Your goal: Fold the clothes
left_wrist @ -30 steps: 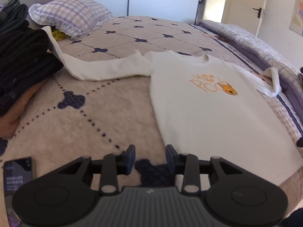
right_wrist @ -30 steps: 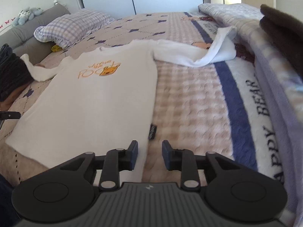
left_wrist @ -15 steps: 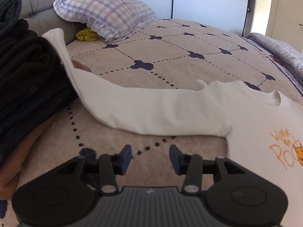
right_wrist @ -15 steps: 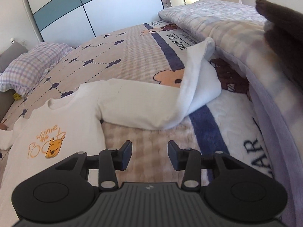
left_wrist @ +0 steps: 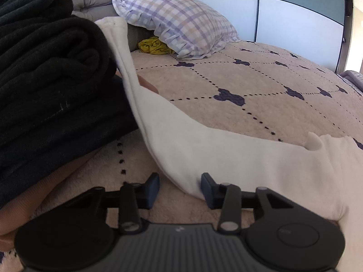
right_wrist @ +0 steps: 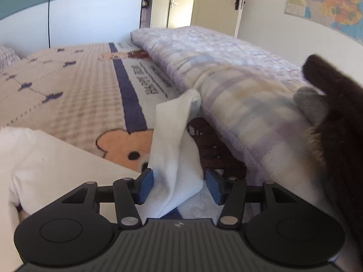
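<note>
A white sweatshirt lies flat on the bed. Its left sleeve [left_wrist: 204, 149] runs from a black clothes pile down toward the body at the right. My left gripper [left_wrist: 180, 190] sits low at this sleeve's near edge, which lies between the jaws. The jaws are closing, and the left pad is still clear of the cloth. In the right wrist view the other sleeve [right_wrist: 174, 149] stands folded against a rolled quilt. My right gripper [right_wrist: 179, 187] is open around its lower part, with a gap at the right pad. The shirt's body [right_wrist: 45, 158] is at the left.
A stack of black folded clothes [left_wrist: 50, 79] rises at the left, with a checked pillow [left_wrist: 181, 22] and a yellow cloth [left_wrist: 154, 46] behind it. A rolled lilac quilt [right_wrist: 238, 95] and a dark garment [right_wrist: 335, 124] bound the right side. The patterned bedspread [left_wrist: 272, 104] stretches beyond.
The left gripper swung left from the shirt's hem to the left sleeve. The right gripper swung right to the other sleeve. Each sleeve now lies between a pair of jaws.
</note>
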Demonstrator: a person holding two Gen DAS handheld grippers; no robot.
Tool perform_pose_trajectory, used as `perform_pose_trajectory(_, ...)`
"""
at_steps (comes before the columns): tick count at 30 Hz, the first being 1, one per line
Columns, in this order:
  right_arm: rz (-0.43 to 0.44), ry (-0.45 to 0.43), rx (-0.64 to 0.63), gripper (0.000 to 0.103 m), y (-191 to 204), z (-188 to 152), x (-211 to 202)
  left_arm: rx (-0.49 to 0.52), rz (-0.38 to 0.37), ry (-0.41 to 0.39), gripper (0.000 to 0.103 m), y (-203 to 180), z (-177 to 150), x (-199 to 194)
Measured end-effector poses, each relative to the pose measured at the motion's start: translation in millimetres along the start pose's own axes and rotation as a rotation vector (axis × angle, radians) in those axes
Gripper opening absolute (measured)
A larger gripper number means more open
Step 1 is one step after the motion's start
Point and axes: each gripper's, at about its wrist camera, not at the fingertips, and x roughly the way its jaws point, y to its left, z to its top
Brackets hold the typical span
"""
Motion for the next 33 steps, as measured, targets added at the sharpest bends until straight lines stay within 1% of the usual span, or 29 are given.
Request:
perform_pose_trajectory(1, 0.009, 0.006, 0.000, 0.036, -0.8, -0.4, 3.3, 0.011, -0.017, 0.004, 0.041, -2.3, -0.7, -5.7)
perform_pose_trajectory(2, 0.011, -0.005, 0.000, 0.019, -1.6, 1.1, 1.7, 0.018, -0.045, 0.004, 0.043, -6.1, -3.1, -13.7)
perform_pose_trajectory(3, 0.013, -0.028, -0.010, 0.016, -0.3, 3.3, -3.1, 0.035, -0.072, -0.004, 0.048, -12.0, -6.9, -22.1)
perform_pose_trajectory(4, 0.023, -0.070, -0.031, 0.016, 3.8, 7.0, -11.1, 0.053, -0.097, -0.013, 0.062, -18.2, -10.9, -30.5)
perform_pose_trajectory(5, 0.044, -0.118, -0.054, 0.015, 8.1, 11.4, -18.5, 0.084, -0.123, -0.029, 0.072, -27.0, -14.4, -37.2)
perform_pose_trajectory(7, 0.066, -0.226, -0.085, 0.015, 14.7, 22.9, -37.4, 0.146, -0.182, -0.064, 0.073, -47.0, -20.0, -47.4)
perform_pose_trajectory(9, 0.082, -0.337, -0.068, 0.015, 14.7, 32.9, -58.8, 0.180, -0.244, -0.075, 0.074, -66.3, -19.5, -47.9)
perform_pose_trajectory(10, 0.091, -0.391, -0.034, 0.015, 11.1, 38.0, -68.6, 0.188, -0.272, -0.074, 0.077, -75.6, -18.2, -46.2)
perform_pose_trajectory(11, 0.087, -0.433, 0.003, 0.015, 7.2, 42.9, -76.5, 0.190, -0.308, -0.066, 0.084, -83.0, -17.2, -42.5)
perform_pose_trajectory(12, 0.065, -0.441, 0.034, 0.015, 2.5, 46.2, -78.7, 0.191, -0.322, -0.052, 0.087, -90.4, -17.3, -36.6)
perform_pose_trajectory(13, 0.038, -0.426, 0.056, 0.015, -2.4, 48.0, -77.0, 0.192, -0.333, -0.036, 0.089, -98.0, -17.6, -30.5)
perform_pose_trajectory(14, 0.009, -0.393, 0.070, 0.015, -7.5, 48.2, -71.4, 0.205, -0.324, -0.026, 0.089, -105.1, -20.3, -25.5)
perform_pose_trajectory(15, -0.022, -0.341, 0.078, 0.015, -12.7, 46.4, -61.2, 0.225, -0.311, -0.032, 0.090, -110.1, -25.6, -23.6)
perform_pose_trajectory(17, -0.078, -0.229, 0.060, 0.015, -20.0, 38.5, -37.5, 0.260, -0.282, -0.061, 0.097, -116.3, -36.1, -22.7)
perform_pose_trajectory(18, -0.090, -0.191, 0.048, 0.015, -24.7, 32.8, -29.3, 0.258, -0.276, -0.071, 0.098, -115.7, -38.4, -23.4)
perform_pose_trajectory(19, -0.102, -0.152, 0.035, 0.013, -29.3, 27.1, -21.1, 0.244, -0.274, -0.071, 0.101, -112.9, -38.4, -23.3)
perform_pose_trajectory(20, -0.105, -0.130, 0.026, 0.013, -33.1, 22.5, -16.6, 0.230, -0.272, -0.068, 0.103, -110.1, -38.2, -22.7)
perform_pose_trajectory(22, -0.095, -0.137, 0.037, 0.014, -36.6, 19.5, -20.9, 0.211, -0.281, -0.076, 0.103, -105.4, -40.0, -21.8)
perform_pose_trajectory(24, -0.063, -0.159, 0.082, 0.022, -40.0, 20.5, -30.6, 0.211, -0.278, -0.089, 0.103, -104.6, -42.3, -23.4)
perform_pose_trajectory(26, -0.001, -0.208, 0.145, 0.028, -45.1, 20.4, -47.2, 0.215, -0.275, -0.092, 0.103, -105.7, -42.8, -23.1)
perform_pose_trajectory(27, 0.030, -0.252, 0.187, 0.030, -49.4, 18.2, -59.3, 0.213, -0.277, -0.092, 0.103, -105.5, -42.7, -22.5)
perform_pose_trajectory(29, 0.065, -0.322, 0.252, 0.050, -53.0, 10.7, -77.3, 0.205, -0.284, -0.090, 0.103, -104.1, -42.6, -21.4)
perform_pose_trajectory(30, 0.063, -0.325, 0.253, 0.054, -50.2, 7.9, -80.3, 0.199, -0.289, -0.091, 0.103, -103.2, -43.4, -21.4)
perform_pose_trajectory(31, 0.046, -0.285, 0.204, 0.057, -42.9, 8.4, -74.8, 0.196, -0.292, -0.091, 0.103, -102.8, -43.5, -21.2)
perform_pose_trajectory(33, -0.020, -0.223, 0.071, 0.055, -25.1, 16.1, -54.7, 0.198, -0.291, -0.090, 0.103, -103.4, -43.5, -20.9)
